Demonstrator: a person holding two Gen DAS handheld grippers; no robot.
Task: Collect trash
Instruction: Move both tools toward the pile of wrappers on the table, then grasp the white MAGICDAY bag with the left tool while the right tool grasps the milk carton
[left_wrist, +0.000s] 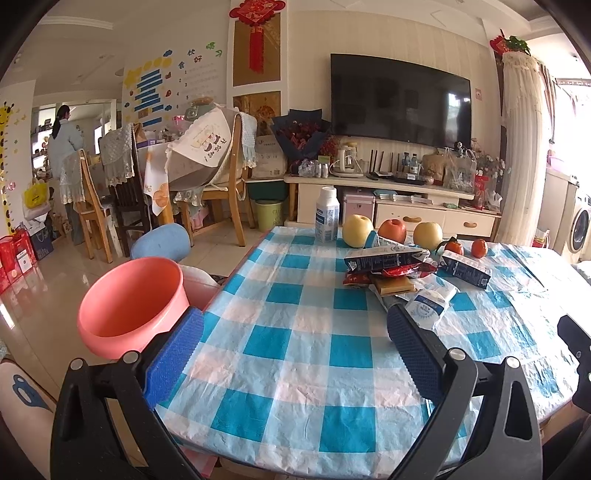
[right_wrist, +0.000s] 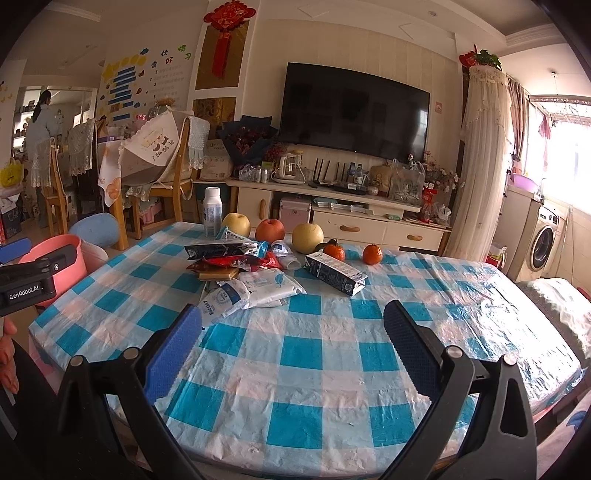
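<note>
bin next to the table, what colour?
Salmon pink, plain. The bin shows best in the left wrist view, standing beside the checked table.

I see the desk (right_wrist: 314, 354) under a crinkled, slightly glossy plastic checked cover, and beside it a smooth matt pink plastic bin (left_wrist: 125, 302). The wrappers (right_wrist: 236, 258) look like shiny foil and film; my jaws carry rough, ribbed blue pads (right_wrist: 177, 354) on matt black plastic.

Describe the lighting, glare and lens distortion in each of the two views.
Left wrist view: the window at far right is blown out to white, the TV bows from fisheye curvature, and the corners are black. Right wrist view: the window is likewise overexposed, daylight puts a sheen on the tablecloth at right, and the room's left side is dimmer.
</note>
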